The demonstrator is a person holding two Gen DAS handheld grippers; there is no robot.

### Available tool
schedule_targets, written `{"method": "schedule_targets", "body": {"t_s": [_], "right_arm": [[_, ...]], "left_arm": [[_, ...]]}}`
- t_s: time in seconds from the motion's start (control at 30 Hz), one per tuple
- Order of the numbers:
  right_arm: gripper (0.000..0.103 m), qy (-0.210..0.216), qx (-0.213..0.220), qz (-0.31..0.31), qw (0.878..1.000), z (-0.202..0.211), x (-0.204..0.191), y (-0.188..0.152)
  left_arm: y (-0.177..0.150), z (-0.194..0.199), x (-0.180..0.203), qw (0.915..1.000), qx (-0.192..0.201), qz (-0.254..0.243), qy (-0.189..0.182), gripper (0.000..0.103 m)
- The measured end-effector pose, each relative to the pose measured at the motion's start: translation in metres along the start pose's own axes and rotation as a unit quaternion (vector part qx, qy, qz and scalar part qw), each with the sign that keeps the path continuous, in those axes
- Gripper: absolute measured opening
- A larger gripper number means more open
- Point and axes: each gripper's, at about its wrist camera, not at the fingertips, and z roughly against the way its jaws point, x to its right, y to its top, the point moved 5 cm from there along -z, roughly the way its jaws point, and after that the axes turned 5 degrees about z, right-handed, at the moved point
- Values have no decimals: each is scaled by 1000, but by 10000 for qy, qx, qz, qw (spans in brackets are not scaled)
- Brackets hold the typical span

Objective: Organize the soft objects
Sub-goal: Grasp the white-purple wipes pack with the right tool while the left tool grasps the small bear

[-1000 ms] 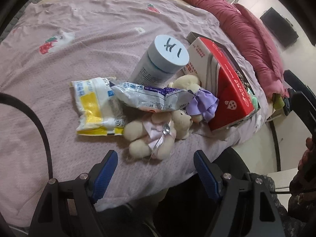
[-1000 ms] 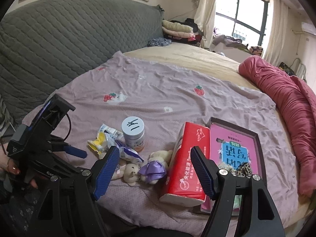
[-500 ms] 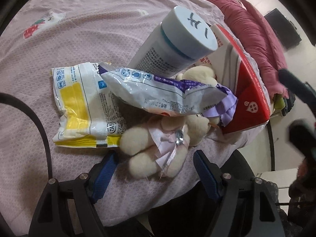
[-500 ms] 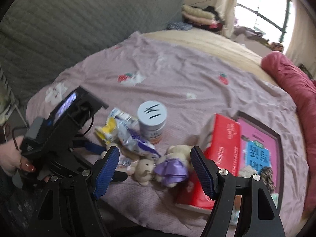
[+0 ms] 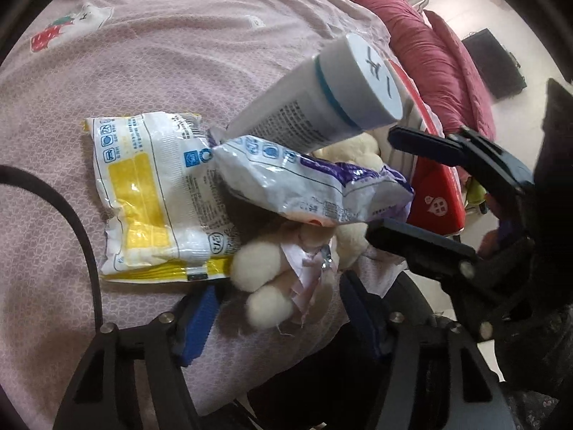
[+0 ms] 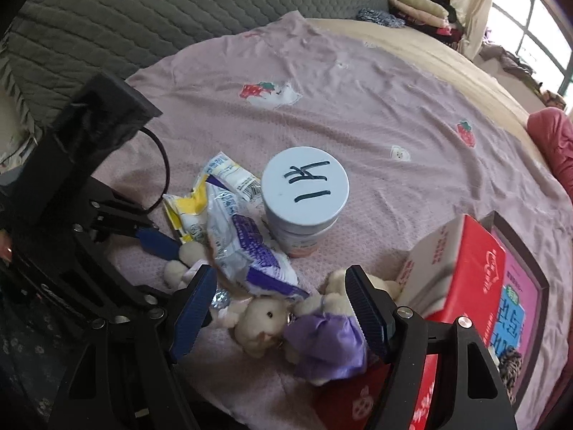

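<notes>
Your cream teddy bear (image 5: 283,268) lies on its back at the near edge of the bed (image 5: 161,53), between the fingers of your left claw (image 5: 279,308), which stands wide open with nothing in it (the blue pad at 7 o'clock of the bear is just beside its leg). A second bear in a purple dress (image 6: 322,337) lies touching the first at its 3 o'clock in the right wrist view, and your right claw (image 6: 283,308) hovers over the pair, its fingers spread apart and holding nothing.

A purple-and-white snack packet (image 5: 315,190) lies across the cream bear's head. At 10 o'clock of the bear a yellow-and-white packet (image 5: 150,197) lies flat on the pink sheet, its edge close to the bear's leg. Behind the packets, at 12 o'clock, stands a white tub (image 6: 304,200) with black marker strokes on its lid. At 3 o'clock of the purple-dressed bear a red tissue box (image 6: 462,261) lies just beside it, and beyond that a dark-framed pink box (image 6: 519,286). A rumpled red quilt (image 5: 429,50) runs along the far side of the bed.
</notes>
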Motion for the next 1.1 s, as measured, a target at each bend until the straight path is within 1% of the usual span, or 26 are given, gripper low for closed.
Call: {"method": "schedule_targets", "body": {"t_s": [0.07, 0.17, 0.23, 0.37, 0.4, 0.43, 0.5, 0.53, 0.57, 0.63, 0.7, 0.77, 0.87, 0.9, 1.0, 1.1], "right_arm": [[75, 120, -13, 14, 9999, -4, 1, 1], [70, 318, -30, 77, 9995, -12, -1, 3], [65, 480, -39, 34, 9988, -15, -3, 3], [61, 701, -30, -130, 9974, -21, -1, 4], [57, 775, -16, -179, 9968, -22, -1, 4], [50, 862, 6, -213, 9961, -23, -2, 4], [45, 900, 13, -233, 9957, -25, -4, 5], [41, 952, -1, -268, 9951, -25, -4, 3], [40, 956, 2, -285, 9950, -25, -5, 3], [34, 964, 44, -337, 9948, -22, -5, 1], [33, 1140, 219, -590, 9915, -11, -3, -1], [32, 1171, 367, -836, 9889, 1, 1, -4], [29, 1190, 502, -1031, 9863, 20, 3, -11], [27, 1186, 528, -1077, 9857, 27, 2, -14], [26, 1099, 616, -1167, 9851, 42, 1, -21], [25, 921, 647, -1193, 9865, 53, 1, -29]], "left_arm": [[1, -1, -3, 10000, -16, 23, -23, 64], [3, -3, -6, 10000, -46, 28, -37, 61], [3, -3, -8, 9999, -61, 53, -72, 60], [2, -3, -11, 9999, -60, 39, -72, 59], [1, -3, -12, 10000, -65, 21, -65, 59], [2, -3, -10, 10000, -70, -10, -47, 60], [2, -5, -5, 9999, -83, -110, 30, 60], [2, -6, -5, 9998, -85, -144, 59, 60], [2, -6, -4, 9998, -81, -147, 76, 60], [2, -7, -2, 9998, -82, -150, 100, 60], [1, -8, 0, 9998, -67, -132, 139, 60], [2, -9, 2, 9998, -36, -90, 163, 60], [4, -12, 6, 9998, -47, 10, 195, 60], [5, -14, 7, 9998, -66, 58, 197, 60], [8, -16, 5, 9991, -104, 374, 165, 60], [9, -17, 1, 9986, -60, 482, 203, 60]]}}
